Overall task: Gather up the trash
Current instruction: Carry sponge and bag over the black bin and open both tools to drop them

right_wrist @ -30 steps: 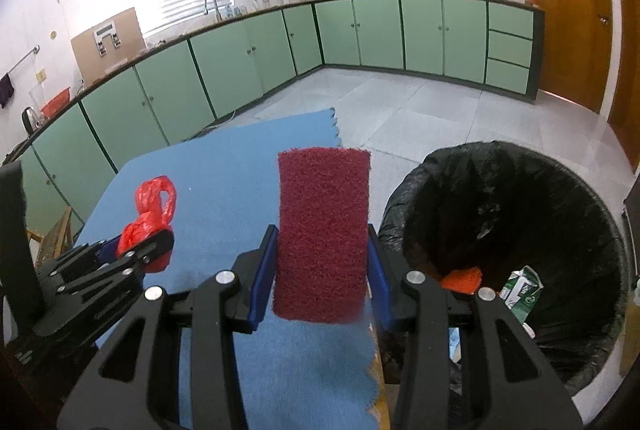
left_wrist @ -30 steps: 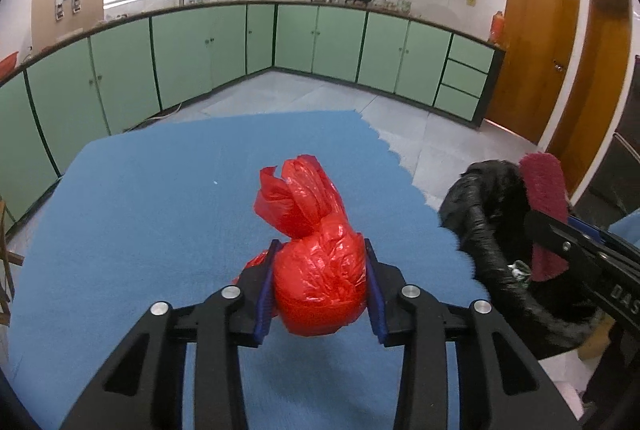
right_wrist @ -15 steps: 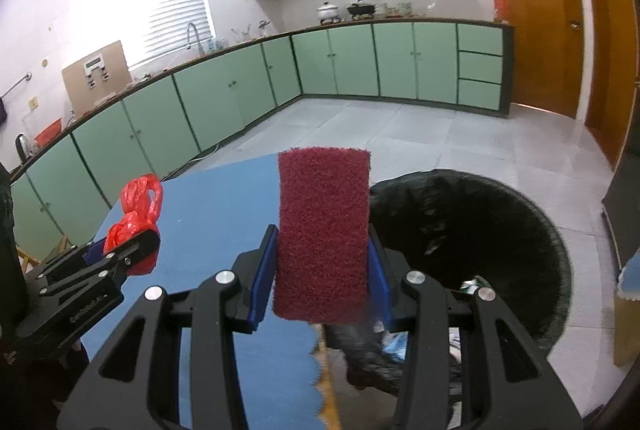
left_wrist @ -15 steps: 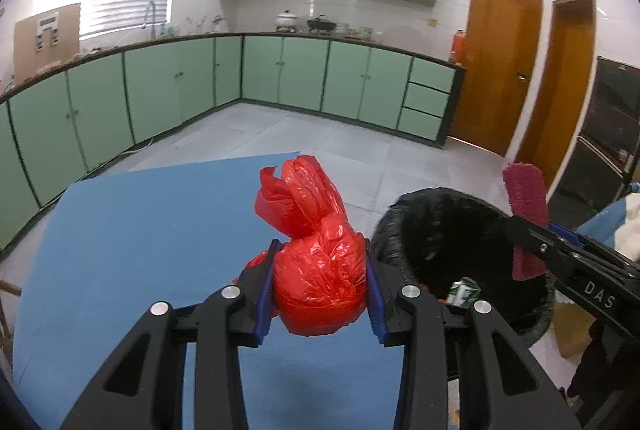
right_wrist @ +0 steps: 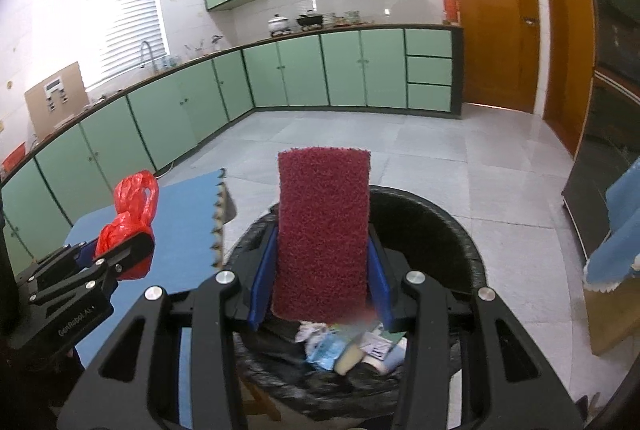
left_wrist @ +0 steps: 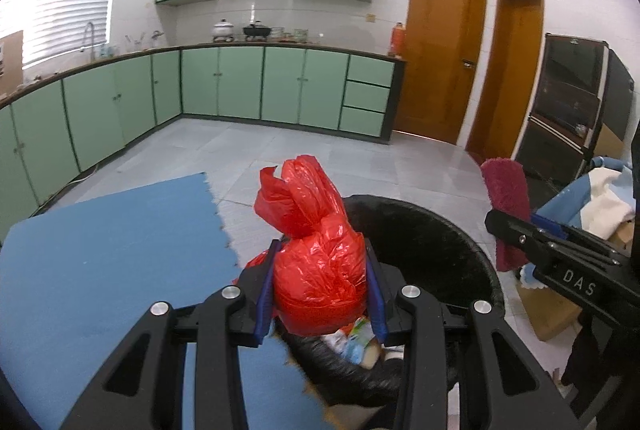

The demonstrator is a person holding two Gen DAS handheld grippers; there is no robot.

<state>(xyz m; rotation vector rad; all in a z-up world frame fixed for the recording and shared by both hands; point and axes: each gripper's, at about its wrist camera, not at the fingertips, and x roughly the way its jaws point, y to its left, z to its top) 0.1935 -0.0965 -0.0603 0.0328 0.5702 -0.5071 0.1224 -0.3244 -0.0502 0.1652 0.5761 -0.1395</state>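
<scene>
My left gripper [left_wrist: 320, 290] is shut on a crumpled red plastic bag [left_wrist: 316, 250], whose knotted top sticks up above the pads. It hangs over the near left rim of a black-lined trash bin [left_wrist: 440, 246]. My right gripper [right_wrist: 320, 286] is shut on an upright dark red scouring pad [right_wrist: 322, 230], held over the same bin [right_wrist: 432, 222]. Each view shows the other gripper: the red pad [left_wrist: 506, 205] at right, the red bag [right_wrist: 128, 218] at left. Several wrappers and cartons [right_wrist: 352, 346] lie inside the bin.
A table with a blue mat [left_wrist: 112, 250] ends just left of the bin, its scalloped edge [right_wrist: 218, 222] beside the rim. Green kitchen cabinets [left_wrist: 240, 85] line the far walls. Wooden doors [left_wrist: 440, 53] and a dark oven unit [left_wrist: 568, 109] stand at right, with cloths and a cardboard box [left_wrist: 548, 314] beside the bin.
Both grippers have swung right, from over the blue mat to over the bin, each keeping its grip. The bin's inside and its litter now show under the fingers.
</scene>
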